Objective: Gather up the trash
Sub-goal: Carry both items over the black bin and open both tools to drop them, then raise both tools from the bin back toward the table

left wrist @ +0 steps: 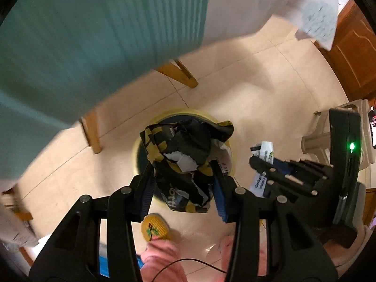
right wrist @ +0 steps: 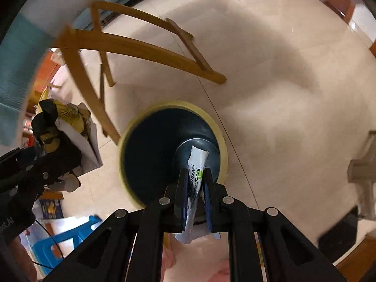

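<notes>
My left gripper point(left wrist: 182, 176) is shut on a crumpled black and yellow wrapper point(left wrist: 185, 162) and holds it above a round bin with a yellow rim point(left wrist: 141, 138). My right gripper point(right wrist: 196, 176) is shut on a flat white wrapper with green print point(right wrist: 196, 164) and holds it over the dark inside of the same bin point(right wrist: 152, 150). The right gripper with its white wrapper point(left wrist: 265, 155) shows in the left wrist view, right of the bin. The left gripper's black and yellow wrapper point(right wrist: 61, 127) shows in the right wrist view, left of the bin.
A table with a teal cloth point(left wrist: 82, 42) and wooden legs point(left wrist: 181, 72) stands beyond the bin on a pale tiled floor point(left wrist: 270, 82). A beige plastic stool point(left wrist: 319, 136) is at the right. A blue stool point(right wrist: 65, 237) is at the lower left. My slippered foot point(left wrist: 156, 230) is below.
</notes>
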Tool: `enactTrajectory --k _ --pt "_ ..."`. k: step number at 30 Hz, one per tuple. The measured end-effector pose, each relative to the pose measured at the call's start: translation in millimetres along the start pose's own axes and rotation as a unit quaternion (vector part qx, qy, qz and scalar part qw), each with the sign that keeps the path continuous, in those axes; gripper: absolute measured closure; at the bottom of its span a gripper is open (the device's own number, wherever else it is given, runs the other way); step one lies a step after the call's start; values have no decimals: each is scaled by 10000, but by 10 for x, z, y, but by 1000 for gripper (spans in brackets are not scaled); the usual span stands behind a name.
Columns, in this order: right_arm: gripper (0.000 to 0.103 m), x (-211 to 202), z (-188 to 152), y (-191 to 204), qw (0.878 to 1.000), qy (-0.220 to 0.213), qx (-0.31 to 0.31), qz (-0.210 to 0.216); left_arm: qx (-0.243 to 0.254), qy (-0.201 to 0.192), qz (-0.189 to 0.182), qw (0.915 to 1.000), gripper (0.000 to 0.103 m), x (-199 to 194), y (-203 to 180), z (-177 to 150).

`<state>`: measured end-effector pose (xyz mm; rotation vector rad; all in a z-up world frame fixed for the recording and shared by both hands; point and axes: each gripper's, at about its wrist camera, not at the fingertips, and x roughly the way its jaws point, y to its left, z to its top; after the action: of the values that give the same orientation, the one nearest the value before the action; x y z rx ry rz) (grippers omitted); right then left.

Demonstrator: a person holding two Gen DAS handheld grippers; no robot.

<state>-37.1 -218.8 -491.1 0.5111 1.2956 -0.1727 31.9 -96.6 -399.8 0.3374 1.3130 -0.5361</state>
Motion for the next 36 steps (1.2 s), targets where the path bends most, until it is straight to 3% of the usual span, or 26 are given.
enactTrajectory --k 5,10,13,16,18,19,22,36 --pt "91 388 -51 -118 9999 18 81 126 14 168 -105 9998 62 506 -33 50" --pt "90 620 -61 -183 9995 67 84 292 -28 311 -260 9992 61 762 51 115" --pt "78 725 -31 -185 9988 175 106 436 -112 342 -422 9985 56 848 163 129" --pt "65 819 46 -148 9979 217 112 605 -163 399 -497 9978 46 927 287 103" --pt "61 816 82 -126 9973 216 80 704 -217 413 -521 9976 24 963 345 90" --pt "55 834 105 -105 9969 229 39 754 -264 424 -572 9971 22 968 364 81" --pt "39 844 145 -78 9967 204 -25 780 -308 439 -624 9966 21 995 371 67" --pt "33 558 39 -244 9963 183 268 801 -449 314 -659 9963 19 809 418 69"
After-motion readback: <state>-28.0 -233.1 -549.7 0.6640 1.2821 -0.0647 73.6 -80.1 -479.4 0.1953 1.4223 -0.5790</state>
